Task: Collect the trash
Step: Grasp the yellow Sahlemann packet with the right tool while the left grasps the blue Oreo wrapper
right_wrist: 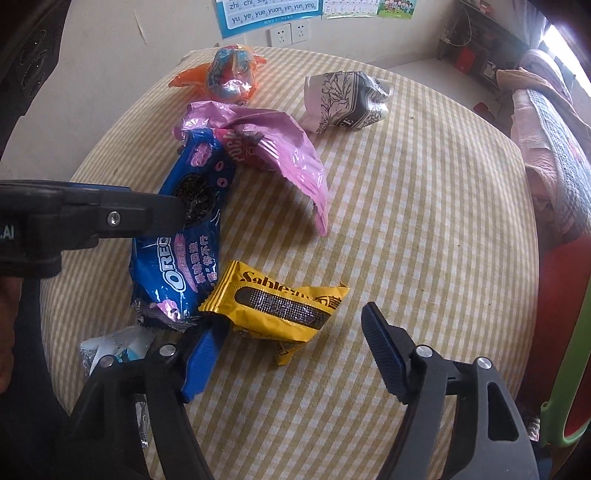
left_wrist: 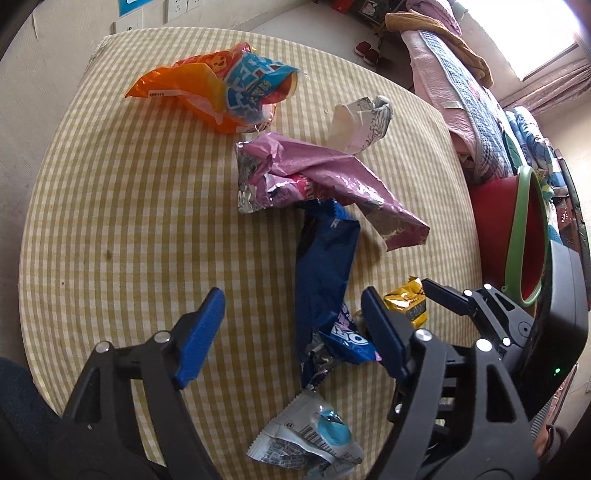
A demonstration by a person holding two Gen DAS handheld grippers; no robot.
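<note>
Several wrappers lie on a yellow checked tablecloth. My left gripper points down with its jaws open around a blue Oreo wrapper; the left pad stands apart from it and the right pad is close beside it. My right gripper is open around a yellow Sables wrapper; its left fingertip is tucked under the wrapper's edge and the right finger is well apart. Farther back lie a pink foil wrapper, an orange and blue bag and a crumpled printed paper. A small silver and blue packet lies nearest.
A red bin with a green rim stands off the table's right edge. A bed with pink and blue bedding is beyond it. The wall with sockets is behind the table. The right gripper's finger shows close beside the left one.
</note>
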